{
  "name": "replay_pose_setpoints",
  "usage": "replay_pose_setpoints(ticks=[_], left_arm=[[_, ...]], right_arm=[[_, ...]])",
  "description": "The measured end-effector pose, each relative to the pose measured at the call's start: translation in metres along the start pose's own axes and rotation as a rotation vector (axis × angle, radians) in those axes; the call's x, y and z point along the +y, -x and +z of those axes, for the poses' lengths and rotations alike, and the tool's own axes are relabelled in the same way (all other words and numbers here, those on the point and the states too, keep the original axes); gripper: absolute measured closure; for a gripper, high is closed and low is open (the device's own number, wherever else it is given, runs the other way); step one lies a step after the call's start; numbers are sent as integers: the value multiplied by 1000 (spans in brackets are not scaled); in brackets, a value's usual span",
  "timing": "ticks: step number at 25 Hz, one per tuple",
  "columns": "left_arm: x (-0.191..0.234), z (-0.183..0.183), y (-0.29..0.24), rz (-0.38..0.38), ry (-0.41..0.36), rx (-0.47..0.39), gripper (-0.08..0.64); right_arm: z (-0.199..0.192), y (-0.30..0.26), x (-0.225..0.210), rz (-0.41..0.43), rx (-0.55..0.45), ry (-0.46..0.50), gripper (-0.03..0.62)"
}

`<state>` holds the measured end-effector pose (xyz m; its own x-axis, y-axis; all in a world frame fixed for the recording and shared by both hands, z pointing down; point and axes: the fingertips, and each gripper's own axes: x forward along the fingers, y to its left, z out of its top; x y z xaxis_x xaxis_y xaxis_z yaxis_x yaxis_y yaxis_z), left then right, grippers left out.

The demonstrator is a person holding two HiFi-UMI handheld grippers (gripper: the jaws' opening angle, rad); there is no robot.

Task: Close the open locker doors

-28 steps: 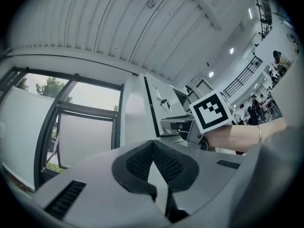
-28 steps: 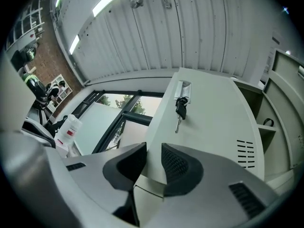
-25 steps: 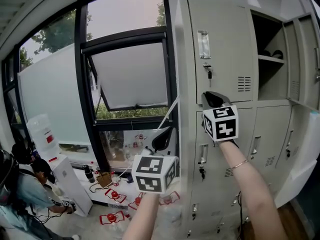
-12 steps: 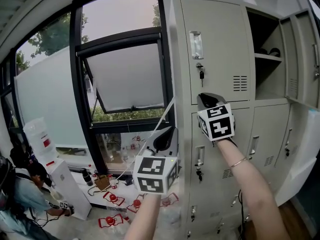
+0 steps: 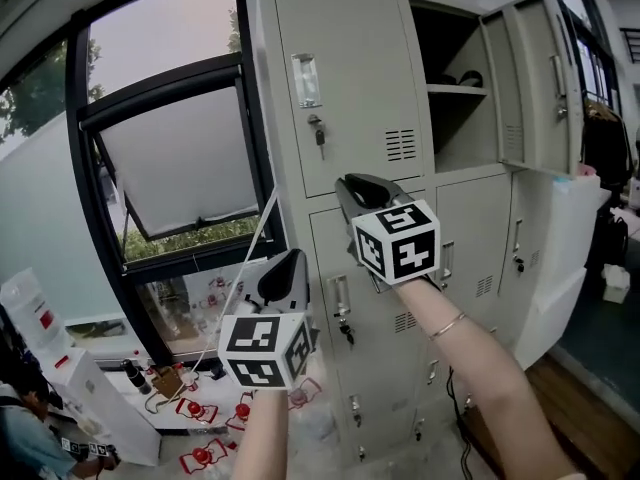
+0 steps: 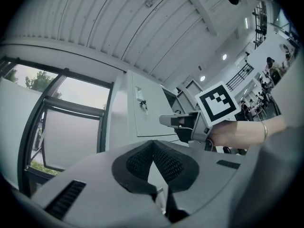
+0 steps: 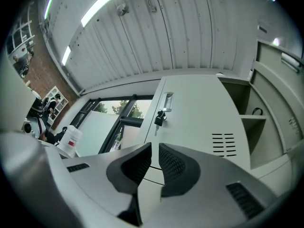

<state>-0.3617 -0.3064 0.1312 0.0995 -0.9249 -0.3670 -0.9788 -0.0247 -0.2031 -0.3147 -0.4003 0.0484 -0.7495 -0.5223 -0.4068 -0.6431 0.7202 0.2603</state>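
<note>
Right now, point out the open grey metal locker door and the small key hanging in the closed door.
open grey metal locker door (image 5: 535,83): head view, middle of its panel.
small hanging key (image 5: 319,138): head view, its dangling end.

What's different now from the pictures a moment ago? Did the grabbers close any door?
The head view swung right, so the lockers slid left in the picture. The right gripper has just been opening its jaws a little, with nothing between them. The left gripper is shut and empty. No door was closed: the open locker door is still open.
</note>
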Motion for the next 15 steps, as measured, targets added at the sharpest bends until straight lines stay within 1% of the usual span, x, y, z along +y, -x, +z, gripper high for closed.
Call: replay_pose_setpoints(ticks=[3,7,9,12,15], left_arm=[[-16,-1,-4,-51,16,-9,540],[-46,-3,-11,-115,24,-11,540],[-68,-1,-17,-166,41,-23,540],[-105,0,-25,-246,90,-42,540],[-153,0,-37,-343,148,-56,540]], right_arm=[[0,28,-18,-67,-9,-23,553],[-7,71,-52,-161,11,-34,526],[-8,100,-76,-228,21,-33,514],[-7,150,-114,-337,37,-25,509],[-2,207,-156,-458,67,9,509]])
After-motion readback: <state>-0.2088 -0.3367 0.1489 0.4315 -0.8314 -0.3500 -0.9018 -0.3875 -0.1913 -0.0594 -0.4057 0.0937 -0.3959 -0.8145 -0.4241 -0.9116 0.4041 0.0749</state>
